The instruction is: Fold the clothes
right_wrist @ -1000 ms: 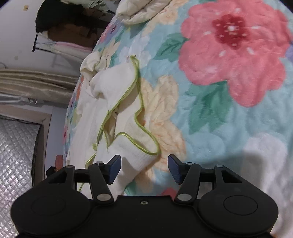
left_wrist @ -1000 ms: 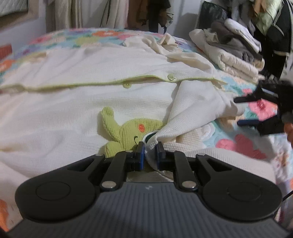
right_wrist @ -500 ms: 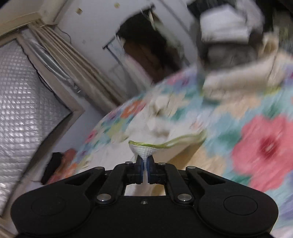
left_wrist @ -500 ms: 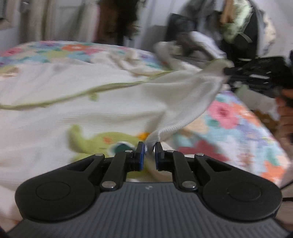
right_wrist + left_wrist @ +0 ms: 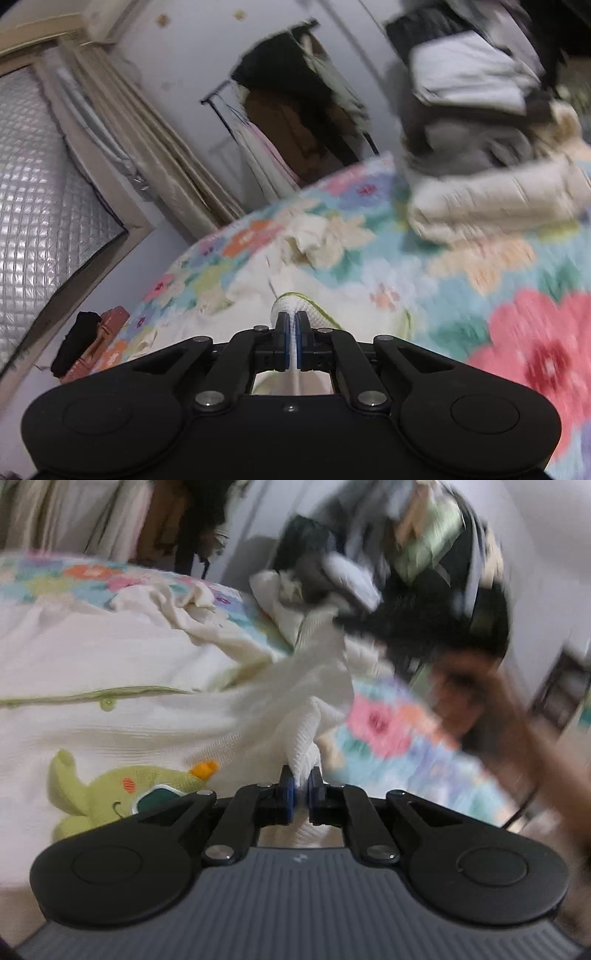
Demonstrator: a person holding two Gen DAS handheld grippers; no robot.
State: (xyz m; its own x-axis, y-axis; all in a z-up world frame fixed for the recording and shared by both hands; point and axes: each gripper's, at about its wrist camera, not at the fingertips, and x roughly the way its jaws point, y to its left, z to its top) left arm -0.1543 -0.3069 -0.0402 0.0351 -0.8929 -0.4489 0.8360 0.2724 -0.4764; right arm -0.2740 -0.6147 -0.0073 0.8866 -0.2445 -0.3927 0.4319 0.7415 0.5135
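In the left wrist view, your left gripper pinches a bunch of the cream top, which lies spread on the flowery bed cover. The blurry right gripper holds the far end up, so the cloth hangs between the two. I think you should keep both pinches tight and lay this part flat over the green animal patch. In the right wrist view, your right gripper squeezes the green-edged hem. The pile of folded clothes sits near on the right, so swing toward the open middle of the bed.
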